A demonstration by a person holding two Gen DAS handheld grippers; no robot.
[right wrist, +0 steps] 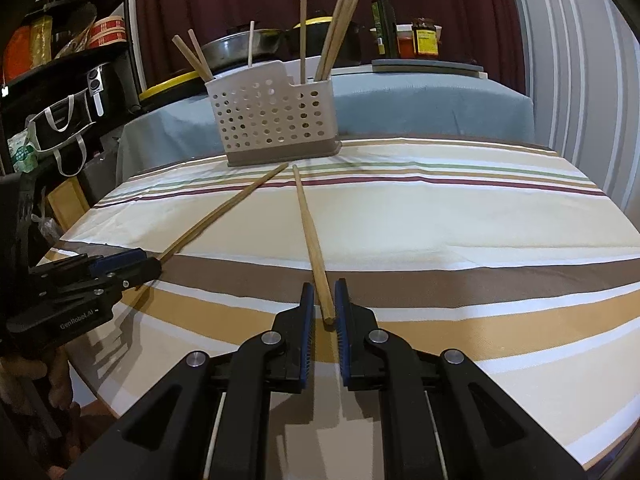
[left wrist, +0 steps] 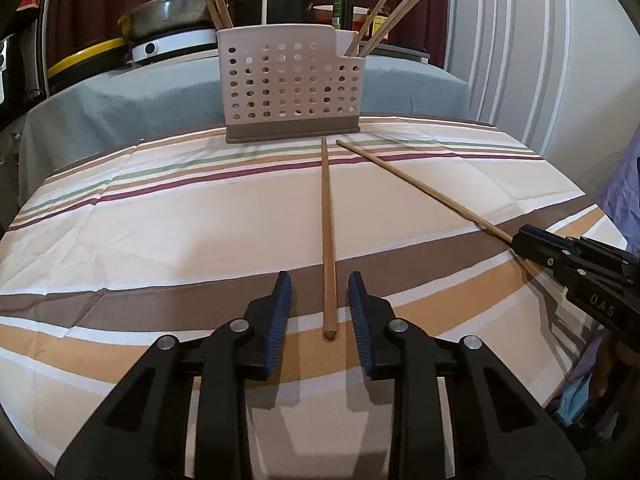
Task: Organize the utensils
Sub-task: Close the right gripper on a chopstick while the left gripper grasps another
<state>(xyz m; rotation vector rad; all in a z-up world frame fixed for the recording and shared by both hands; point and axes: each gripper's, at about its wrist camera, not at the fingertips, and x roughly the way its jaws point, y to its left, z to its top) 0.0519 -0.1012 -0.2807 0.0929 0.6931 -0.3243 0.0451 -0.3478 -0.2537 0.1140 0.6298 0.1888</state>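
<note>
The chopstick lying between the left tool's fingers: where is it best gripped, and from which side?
Grip the chopstick at its thick near end, coming in low from the table's near edge along its length. It lies flat on the striped tablecloth, thin tip toward the caddy, and the open left tool already straddles that butt end, so probably only closing is needed.

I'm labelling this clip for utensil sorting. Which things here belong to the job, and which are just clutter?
Job:
- left chopstick
- right chopstick
- perforated caddy
- left hand-held gripper
- right hand-held gripper

Lying about:
- pans
- oil bottle
- jars
</note>
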